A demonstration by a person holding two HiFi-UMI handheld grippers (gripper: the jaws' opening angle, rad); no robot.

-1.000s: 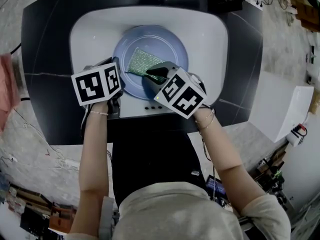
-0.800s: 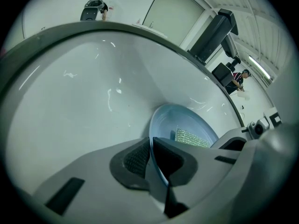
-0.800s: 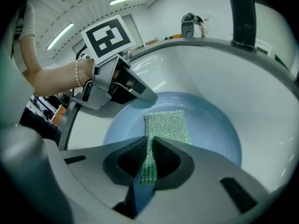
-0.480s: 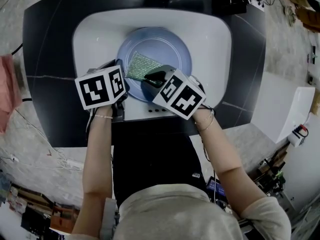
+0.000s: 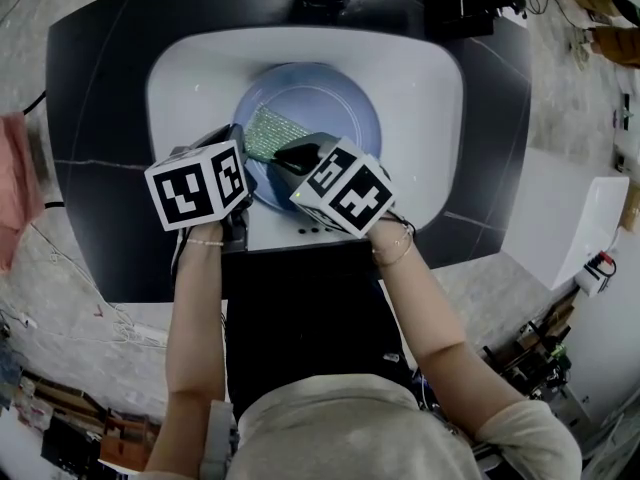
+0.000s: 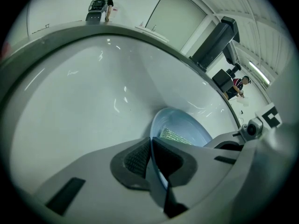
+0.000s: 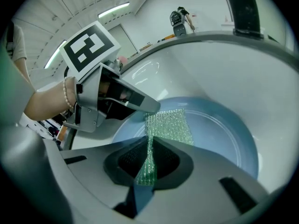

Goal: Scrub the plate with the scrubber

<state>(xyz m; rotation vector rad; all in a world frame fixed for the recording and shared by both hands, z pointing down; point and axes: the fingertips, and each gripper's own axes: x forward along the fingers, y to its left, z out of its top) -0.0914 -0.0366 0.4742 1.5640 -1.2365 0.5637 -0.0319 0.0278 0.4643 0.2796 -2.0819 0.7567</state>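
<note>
White sink [image 5: 425,78] holds plate [image 5: 345,103] (scrubber [image 5: 268,128] on it).

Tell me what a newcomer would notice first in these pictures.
A pale blue plate sits in the middle of a white sink set in a dark counter. A sparkly green scrubber lies on the plate's near left part, one end pinched in the right claw. The left claw is clamped on the plate's near rim, close beside it.

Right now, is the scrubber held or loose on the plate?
Held: the right gripper pinches the scrubber by its near end; the rest lies on the plate.
</note>
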